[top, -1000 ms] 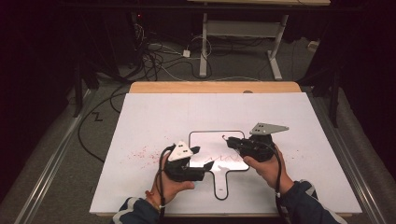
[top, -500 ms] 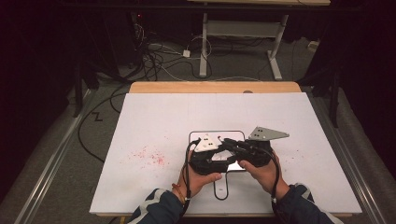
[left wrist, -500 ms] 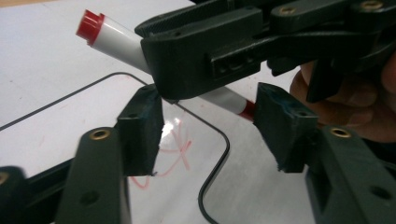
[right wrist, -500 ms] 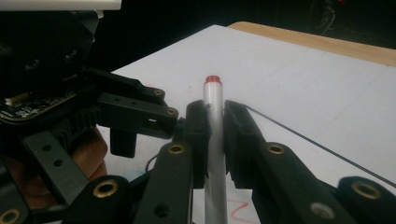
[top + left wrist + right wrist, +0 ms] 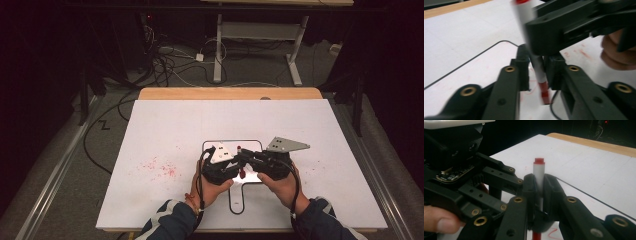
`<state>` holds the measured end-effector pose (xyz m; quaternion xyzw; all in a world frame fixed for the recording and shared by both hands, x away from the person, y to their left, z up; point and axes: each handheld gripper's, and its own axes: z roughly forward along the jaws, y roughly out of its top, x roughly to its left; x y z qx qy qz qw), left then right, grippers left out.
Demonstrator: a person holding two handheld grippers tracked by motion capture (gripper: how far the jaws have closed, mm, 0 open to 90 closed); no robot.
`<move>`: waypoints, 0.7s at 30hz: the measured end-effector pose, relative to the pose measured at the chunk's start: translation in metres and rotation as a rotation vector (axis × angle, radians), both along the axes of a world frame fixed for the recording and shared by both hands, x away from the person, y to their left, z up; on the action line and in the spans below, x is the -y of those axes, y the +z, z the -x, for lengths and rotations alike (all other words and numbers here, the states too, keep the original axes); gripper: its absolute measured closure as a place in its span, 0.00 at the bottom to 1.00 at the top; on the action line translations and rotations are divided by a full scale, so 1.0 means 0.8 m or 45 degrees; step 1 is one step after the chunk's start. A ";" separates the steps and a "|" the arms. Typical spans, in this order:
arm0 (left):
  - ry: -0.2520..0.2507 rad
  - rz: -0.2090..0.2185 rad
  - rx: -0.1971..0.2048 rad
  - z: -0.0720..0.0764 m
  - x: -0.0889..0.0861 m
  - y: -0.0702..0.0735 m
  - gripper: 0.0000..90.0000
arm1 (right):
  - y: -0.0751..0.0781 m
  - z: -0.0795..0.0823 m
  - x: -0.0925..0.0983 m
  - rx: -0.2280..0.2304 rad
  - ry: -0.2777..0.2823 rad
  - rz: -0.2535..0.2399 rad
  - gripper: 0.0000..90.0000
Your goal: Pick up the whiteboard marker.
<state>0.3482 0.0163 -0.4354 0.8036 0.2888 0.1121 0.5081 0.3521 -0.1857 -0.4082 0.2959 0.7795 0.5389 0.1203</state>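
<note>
From the high view, both tools meet over the black outline on the white surface, left tool and right tool touching around a red-tipped marker. In the left gripper view its jaws close on the marker's lower barrel, blurred. In the right gripper view its jaws clamp the barrel below the red end. Light, stiff, smooth: grip mid-barrel. The tip is hard to make out

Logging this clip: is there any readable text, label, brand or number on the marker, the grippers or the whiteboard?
None can be read.
The marker: plain white barrel, red ends, no print visible.
The whiteboard: red smudges and a black outline, no letters.
The left gripper and right gripper: no markings legible; the exposed circuit board is too blurred.
</note>
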 end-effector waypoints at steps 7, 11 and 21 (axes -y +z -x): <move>0.068 -0.089 0.079 -0.007 -0.017 -0.011 0.87 | 0.004 0.004 0.012 0.033 -0.002 -0.044 0.70; 0.105 -0.124 0.109 -0.012 -0.032 -0.022 0.87 | 0.001 0.008 0.037 0.063 -0.047 -0.023 0.59; 0.134 -0.157 0.168 -0.017 -0.046 -0.030 0.87 | -0.007 0.018 0.088 0.109 -0.167 0.087 0.52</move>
